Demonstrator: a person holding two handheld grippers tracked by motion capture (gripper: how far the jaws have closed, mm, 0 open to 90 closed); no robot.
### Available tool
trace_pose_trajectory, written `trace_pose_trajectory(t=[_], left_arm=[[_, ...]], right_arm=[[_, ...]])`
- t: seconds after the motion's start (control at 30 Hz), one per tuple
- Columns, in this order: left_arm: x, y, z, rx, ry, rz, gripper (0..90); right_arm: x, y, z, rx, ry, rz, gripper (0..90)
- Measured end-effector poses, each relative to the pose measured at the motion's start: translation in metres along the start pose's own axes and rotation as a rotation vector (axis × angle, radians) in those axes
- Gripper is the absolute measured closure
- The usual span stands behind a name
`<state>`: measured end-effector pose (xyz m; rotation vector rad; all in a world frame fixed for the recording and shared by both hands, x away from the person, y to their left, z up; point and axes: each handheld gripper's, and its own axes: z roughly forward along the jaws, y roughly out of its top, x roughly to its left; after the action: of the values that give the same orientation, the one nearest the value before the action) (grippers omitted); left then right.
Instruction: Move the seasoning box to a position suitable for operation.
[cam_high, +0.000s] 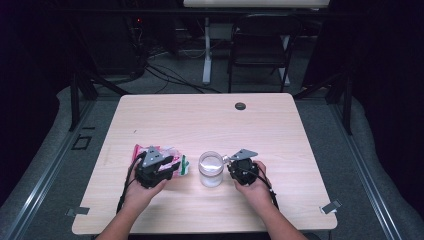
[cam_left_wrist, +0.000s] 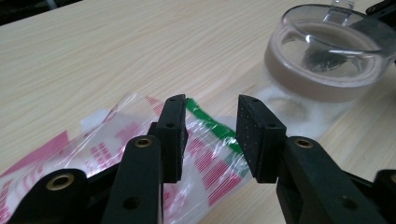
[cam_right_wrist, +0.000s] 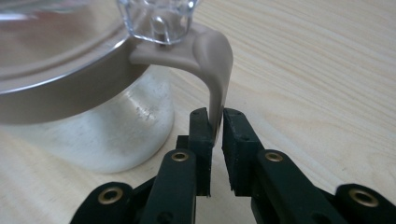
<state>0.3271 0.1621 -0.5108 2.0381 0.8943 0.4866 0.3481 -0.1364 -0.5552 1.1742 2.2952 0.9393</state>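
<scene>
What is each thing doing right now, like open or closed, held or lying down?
Jar: upright on the table, lid on.
Jar's latch tab: hangs down between the right gripper's jaws.
Plastic bag: lying flat, under the left gripper.
Left gripper: open, holding nothing.

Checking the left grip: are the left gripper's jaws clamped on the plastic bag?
No, the left gripper jaws stand apart above the plastic bag.
</scene>
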Motion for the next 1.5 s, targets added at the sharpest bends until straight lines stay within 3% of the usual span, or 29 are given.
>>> trace_pose_trajectory(t=[0.17, 0.33, 0.57, 0.63, 0.73, 0.9, 1.0, 1.1, 1.2, 1.33, 1.5], left_arm=[[-0.006, 0.006, 0.008, 0.002, -0.026, 0.026, 63.1], [-0.007, 0.011, 0.015, 0.0, -0.038, 0.035, 63.0], [-0.007, 0.013, 0.018, 0.001, -0.036, 0.024, 62.6], [-0.006, 0.013, 0.017, -0.001, -0.031, 0.021, 62.6], [-0.004, 0.013, 0.016, -0.004, -0.025, 0.014, 62.4], [-0.003, 0.012, 0.016, 0.002, -0.008, 0.013, 59.9], [-0.002, 0.012, 0.016, -0.001, -0.018, 0.0, 60.0], [-0.002, 0.012, 0.015, -0.004, -0.014, -0.008, 60.2], [-0.002, 0.012, 0.014, -0.007, -0.015, -0.016, 60.5], [-0.002, 0.013, 0.012, -0.027, -0.014, -0.028, 61.0], [-0.003, 0.015, 0.012, -0.02, -0.037, -0.034, 63.8]], right_arm=[[0.002, -0.004, -0.011, -0.035, 0.025, 0.015, 78.4], [0.005, -0.008, -0.017, -0.032, 0.075, -0.014, 76.3], [0.014, -0.009, -0.021, -0.047, 0.139, -0.049, 77.1], [0.015, -0.008, -0.023, -0.052, 0.135, -0.062, 76.7], [0.013, -0.006, -0.029, -0.079, 0.152, -0.04, 73.3], [0.006, -0.001, -0.037, -0.098, 0.13, -0.02, 68.0], [0.001, 0.002, -0.043, -0.112, 0.108, 0.013, 63.8], [-0.002, 0.006, -0.047, -0.108, 0.111, 0.015, 58.7], [-0.002, 0.009, -0.05, -0.102, 0.073, 0.013, 58.1], [-0.004, 0.017, -0.057, -0.098, 0.068, 0.039, 62.9], [-0.01, 0.036, -0.064, -0.103, 0.106, 0.088, 72.0]])
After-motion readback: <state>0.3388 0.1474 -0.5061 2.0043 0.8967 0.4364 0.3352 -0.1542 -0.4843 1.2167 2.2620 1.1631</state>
